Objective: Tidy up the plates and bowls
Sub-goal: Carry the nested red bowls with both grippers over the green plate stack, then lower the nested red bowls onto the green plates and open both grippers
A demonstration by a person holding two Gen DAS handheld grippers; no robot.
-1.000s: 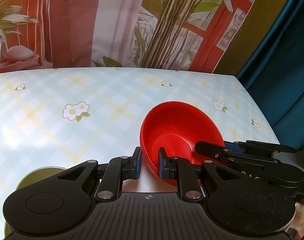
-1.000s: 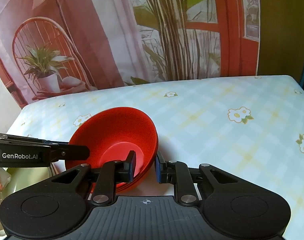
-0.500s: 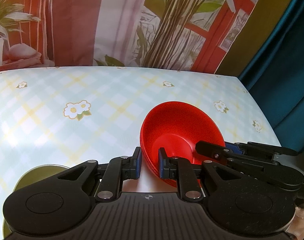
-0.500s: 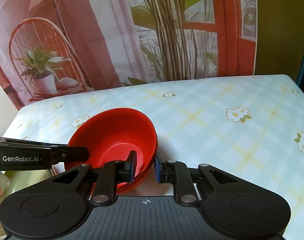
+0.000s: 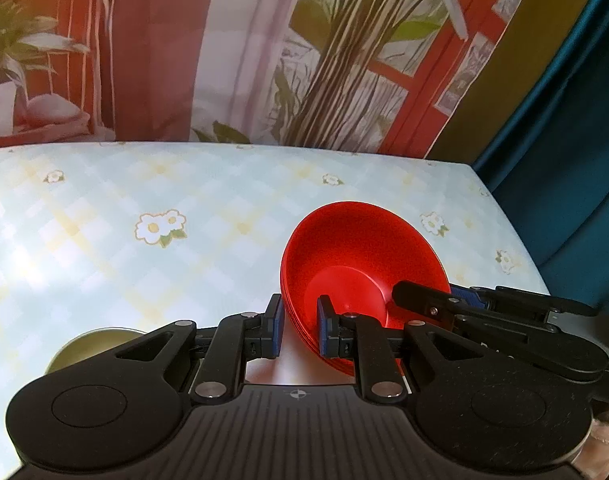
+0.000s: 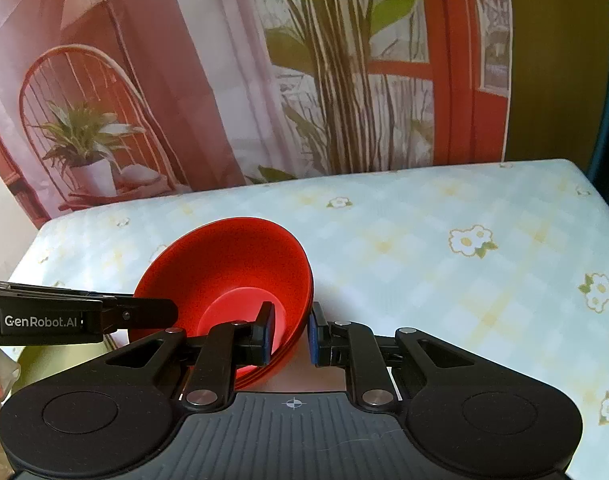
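Tilting red bowls [image 5: 356,264] (stacked) face the backdrop [image 5: 264,52].

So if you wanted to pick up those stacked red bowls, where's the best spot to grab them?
By the rim wall, one finger inside and one outside. The red bowls are nested, open side up, with thin sloping walls and no handle. The left gripper pinches the stack's near rim this way, and the right gripper pinches the opposite side, which probably keeps the stack level.
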